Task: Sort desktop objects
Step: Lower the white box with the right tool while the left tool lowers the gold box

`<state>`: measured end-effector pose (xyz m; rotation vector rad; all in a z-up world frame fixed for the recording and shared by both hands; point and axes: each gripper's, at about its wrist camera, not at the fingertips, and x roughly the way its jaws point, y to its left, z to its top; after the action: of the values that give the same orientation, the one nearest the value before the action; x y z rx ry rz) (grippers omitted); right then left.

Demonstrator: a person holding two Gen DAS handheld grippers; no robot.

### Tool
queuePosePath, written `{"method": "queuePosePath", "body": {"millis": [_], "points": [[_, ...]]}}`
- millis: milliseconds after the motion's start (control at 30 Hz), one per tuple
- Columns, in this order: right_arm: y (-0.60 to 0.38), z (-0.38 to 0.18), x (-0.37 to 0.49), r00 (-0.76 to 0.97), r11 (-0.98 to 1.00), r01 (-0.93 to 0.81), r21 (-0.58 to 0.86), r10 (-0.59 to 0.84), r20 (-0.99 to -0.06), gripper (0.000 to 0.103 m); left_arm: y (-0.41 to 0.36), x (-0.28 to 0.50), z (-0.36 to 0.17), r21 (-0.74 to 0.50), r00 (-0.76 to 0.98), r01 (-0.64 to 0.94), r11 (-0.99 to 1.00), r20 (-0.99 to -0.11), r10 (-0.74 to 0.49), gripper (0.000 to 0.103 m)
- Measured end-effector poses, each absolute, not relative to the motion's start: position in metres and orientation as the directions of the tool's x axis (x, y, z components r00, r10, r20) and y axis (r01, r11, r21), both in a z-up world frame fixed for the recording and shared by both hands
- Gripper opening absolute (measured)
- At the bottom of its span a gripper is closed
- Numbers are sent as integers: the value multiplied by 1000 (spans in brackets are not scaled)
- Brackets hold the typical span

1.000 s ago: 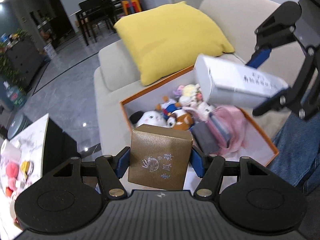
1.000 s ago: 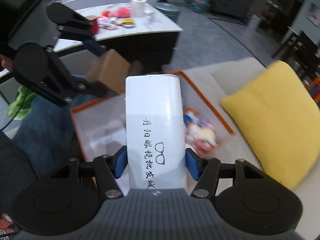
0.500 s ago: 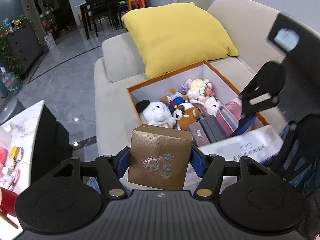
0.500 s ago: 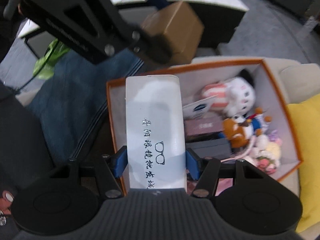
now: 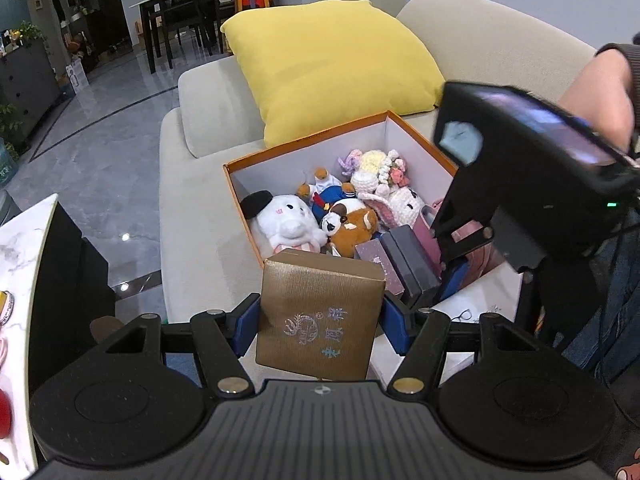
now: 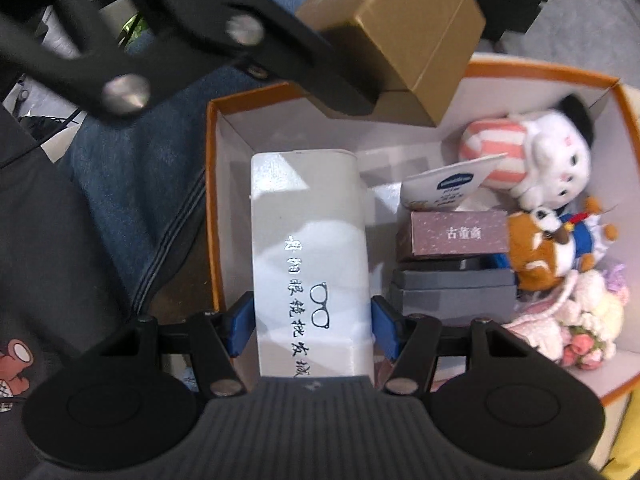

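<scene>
My left gripper (image 5: 320, 316) is shut on a gold gift box (image 5: 316, 316) and holds it above the near edge of the orange storage box (image 5: 240, 192) on the sofa. My right gripper (image 6: 310, 324) is shut on a white glasses case (image 6: 308, 248) and has it low inside the storage box (image 6: 212, 184), at its empty end. The gold box (image 6: 404, 28) hangs above in the right wrist view. The right gripper's body (image 5: 520, 184) blocks the right side of the left wrist view.
The box holds plush toys (image 5: 284, 224), small dark boxes (image 6: 456, 284) and a crochet doll (image 5: 376, 172). A yellow cushion (image 5: 336, 68) leans on the beige sofa (image 5: 192, 208) behind it. A marble table (image 5: 20, 240) stands at the left. My jeans-clad leg (image 6: 152, 160) is beside the box.
My right gripper has swung down over the box and lowered the glasses case into its empty end. My left gripper has moved closer to the box with the gold box.
</scene>
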<state>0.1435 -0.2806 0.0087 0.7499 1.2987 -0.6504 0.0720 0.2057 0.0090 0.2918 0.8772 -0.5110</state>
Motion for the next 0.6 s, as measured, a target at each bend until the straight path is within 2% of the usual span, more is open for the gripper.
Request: {"method": "queuePosePath", "body": {"millis": [267, 600], "points": [[-284, -10, 146, 123, 620, 771, 145, 78, -989, 63, 205, 76, 4, 11, 516, 546, 838, -792, -326, 73], [-277, -6, 148, 105, 625, 771, 123, 65, -992, 61, 201, 74, 2, 25, 504, 571, 820, -800, -327, 73]]}}
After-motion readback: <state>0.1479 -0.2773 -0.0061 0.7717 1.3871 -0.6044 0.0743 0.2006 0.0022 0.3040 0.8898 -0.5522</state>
